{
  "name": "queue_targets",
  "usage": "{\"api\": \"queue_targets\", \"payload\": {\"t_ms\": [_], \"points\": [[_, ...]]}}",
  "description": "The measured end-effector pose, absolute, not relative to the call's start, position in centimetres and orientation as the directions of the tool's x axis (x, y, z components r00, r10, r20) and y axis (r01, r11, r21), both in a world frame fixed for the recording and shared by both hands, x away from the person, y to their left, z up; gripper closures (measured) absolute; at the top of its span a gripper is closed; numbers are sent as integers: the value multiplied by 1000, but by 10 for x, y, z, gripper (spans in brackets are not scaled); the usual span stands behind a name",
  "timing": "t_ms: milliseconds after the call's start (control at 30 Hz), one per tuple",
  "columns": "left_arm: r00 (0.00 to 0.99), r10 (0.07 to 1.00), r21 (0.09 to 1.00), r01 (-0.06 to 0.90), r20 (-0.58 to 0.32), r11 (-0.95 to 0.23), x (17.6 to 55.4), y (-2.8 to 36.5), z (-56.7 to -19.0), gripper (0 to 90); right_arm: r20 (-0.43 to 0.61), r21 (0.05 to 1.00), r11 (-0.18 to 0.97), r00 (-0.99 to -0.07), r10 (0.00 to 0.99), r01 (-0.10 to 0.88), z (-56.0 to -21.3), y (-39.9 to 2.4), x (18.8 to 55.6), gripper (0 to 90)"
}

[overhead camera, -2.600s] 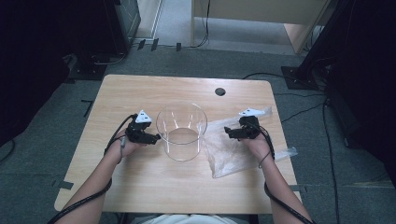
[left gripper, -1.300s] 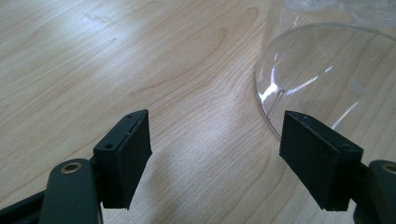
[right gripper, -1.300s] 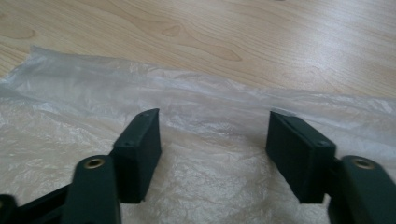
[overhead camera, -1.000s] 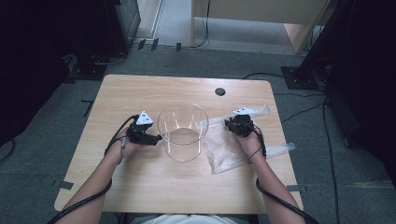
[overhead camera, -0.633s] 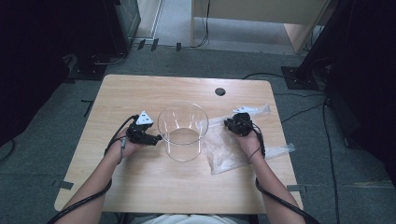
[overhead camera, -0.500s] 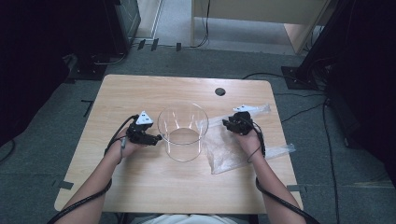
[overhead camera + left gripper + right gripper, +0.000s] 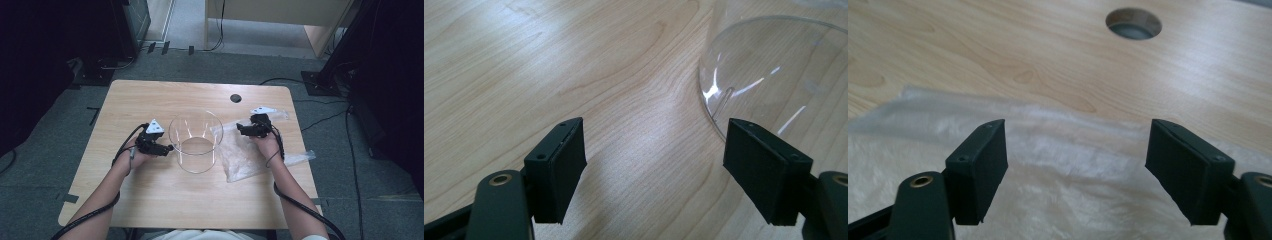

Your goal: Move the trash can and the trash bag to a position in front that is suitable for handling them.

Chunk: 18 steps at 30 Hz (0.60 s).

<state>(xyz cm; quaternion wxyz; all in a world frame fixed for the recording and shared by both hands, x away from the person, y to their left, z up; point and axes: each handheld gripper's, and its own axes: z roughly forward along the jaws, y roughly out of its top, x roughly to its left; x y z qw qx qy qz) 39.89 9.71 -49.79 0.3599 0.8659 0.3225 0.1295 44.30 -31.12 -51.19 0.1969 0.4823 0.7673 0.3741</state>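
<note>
Opening: right hand-held gripper (image 7: 243, 129), jaws just spread, over bag (image 7: 245, 157) nr surface (image 7: 150, 200) right edge, nothing pinched.
Left hand-held gripper (image 7: 167, 148): spread, beside bowl (image 7: 196, 142) to steady it.

plastic bag (image 7: 1058, 200) cut off below, bowl (image 7: 774, 85) cropped

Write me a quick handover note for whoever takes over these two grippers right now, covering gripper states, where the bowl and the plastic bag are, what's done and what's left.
Left gripper: open, jaws empty, resting on the table right beside the clear bowl, not gripping it.
Right gripper: jaws have just been opening; now wide open over the plastic bag, nothing pinched between them.
Bowl: upright at mid-table, looks empty.
Bag: lies flat on the table, right of the bowl, with a whitish filling inside.
Done: nothing moved into the bowl that I can see.
Left: probably grip the bag again and steady the bowl; the bag's opening is hard to make out.
</note>
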Motion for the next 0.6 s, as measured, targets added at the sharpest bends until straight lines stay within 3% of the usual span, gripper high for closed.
{"api": "queue_targets", "payload": {"t_ms": [167, 233, 333, 433, 600], "points": [[756, 655, 707, 468, -9, -531, 399, 99, -498, 244, 56, 731, 281, -465, 884, 622, -523, -311, 449, 154], [756, 655, 706, 468, -8, -532, 398, 99, -498, 244, 44, 729, 295, -472, 880, 618, -523, -309, 449, 164], [757, 653, 705, 465, -4, -536, 398, 99, -498, 244, 43, 747, 273, -454, 890, 606, -522, -310, 449, 377], [760, 650, 702, 465, -3, -539, 398, 98, -499, 244, 43, 757, 258, -440, 897, 600, -522, -311, 450, 512], [760, 650, 697, 468, -3, -544, 398, 97, -501, 244, 51, 764, 250, -441, 896, 595, -521, -305, 447, 816]]}}
